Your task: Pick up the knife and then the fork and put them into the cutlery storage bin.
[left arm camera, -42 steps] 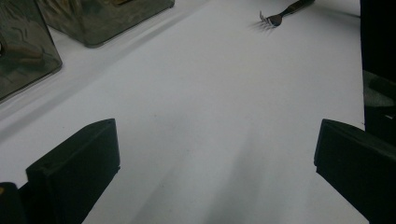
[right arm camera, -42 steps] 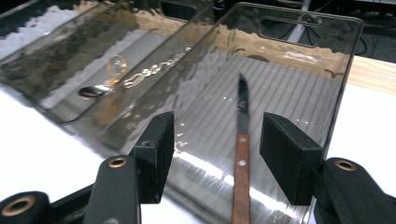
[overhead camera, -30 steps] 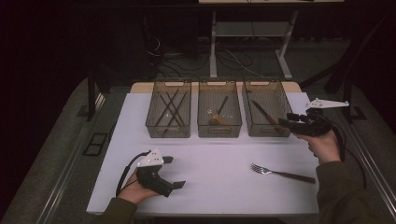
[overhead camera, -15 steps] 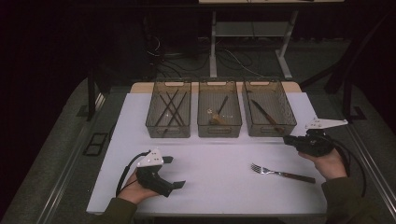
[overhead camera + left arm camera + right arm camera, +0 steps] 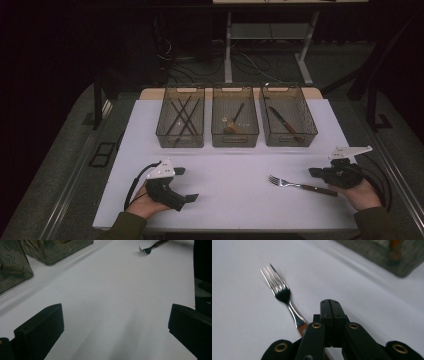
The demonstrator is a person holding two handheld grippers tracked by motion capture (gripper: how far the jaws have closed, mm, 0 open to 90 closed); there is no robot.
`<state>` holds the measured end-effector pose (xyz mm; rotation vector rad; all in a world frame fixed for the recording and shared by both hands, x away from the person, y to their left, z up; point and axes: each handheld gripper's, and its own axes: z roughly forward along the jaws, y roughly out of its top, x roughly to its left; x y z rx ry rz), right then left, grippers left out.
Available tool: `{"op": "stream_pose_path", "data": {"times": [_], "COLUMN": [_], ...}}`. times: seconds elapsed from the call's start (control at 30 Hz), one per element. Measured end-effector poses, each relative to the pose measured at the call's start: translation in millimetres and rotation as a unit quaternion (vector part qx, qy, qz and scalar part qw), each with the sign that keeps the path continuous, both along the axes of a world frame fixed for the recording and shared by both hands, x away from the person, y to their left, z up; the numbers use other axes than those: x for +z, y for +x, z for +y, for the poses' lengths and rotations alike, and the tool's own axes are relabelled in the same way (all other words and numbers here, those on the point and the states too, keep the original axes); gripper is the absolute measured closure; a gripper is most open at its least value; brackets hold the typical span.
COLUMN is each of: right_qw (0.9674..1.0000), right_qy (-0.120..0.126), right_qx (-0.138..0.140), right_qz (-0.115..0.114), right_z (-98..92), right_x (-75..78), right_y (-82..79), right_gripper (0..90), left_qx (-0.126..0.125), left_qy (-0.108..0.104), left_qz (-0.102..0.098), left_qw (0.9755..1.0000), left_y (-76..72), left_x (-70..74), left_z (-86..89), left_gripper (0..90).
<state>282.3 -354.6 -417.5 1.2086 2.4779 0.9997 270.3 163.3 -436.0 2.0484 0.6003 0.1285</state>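
We've got the right gripper (image 5: 314,173) low over the table (image 5: 235,165), jaws pressed together w/ nothing between, just right of the fork (image 5: 301,185); its handle runs under the fingers (image 5: 329,306), tines (image 5: 274,277) pointing left, away from them. Left gripper (image 5: 186,184) sits well apart at the near left edge, jaws wide over bare table. Beyond both sets of fingers, 3 bins abreast: left bin (image 5: 180,123), middle bin (image 5: 235,122), right bin (image 5: 288,120).

The high camera looks forward and down over my bench (image 5: 225,200); both hand-held gripper cameras skim it closely, sharing the fork (image 5: 280,292).
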Motion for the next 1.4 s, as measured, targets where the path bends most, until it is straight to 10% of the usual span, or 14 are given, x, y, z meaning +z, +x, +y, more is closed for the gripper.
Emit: {"op": "stream_pose_path", "data": {"times": [0.47,1.4], "right_qw": [0.9986,0.9979], "right_qy": [-0.038,-0.026], "right_qx": [-0.002,0.039], "right_qz": [0.035,0.046], "right_z": [-2.7,3.2], "right_x": [-17.6,-8.5], "right_y": [-10.9,-29.0], "right_gripper": [89.5,83.7], "left_qx": [-0.002,-0.008], "left_qy": [0.001,0.004], "left_qz": [0.0,0.0], "left_qw": [1.0,1.0], "left_y": [-0.1,0.0], "left_x": [-0.5,-0.3], "left_z": [-0.9,-1.0], "left_gripper": [0.0,0.0]}}
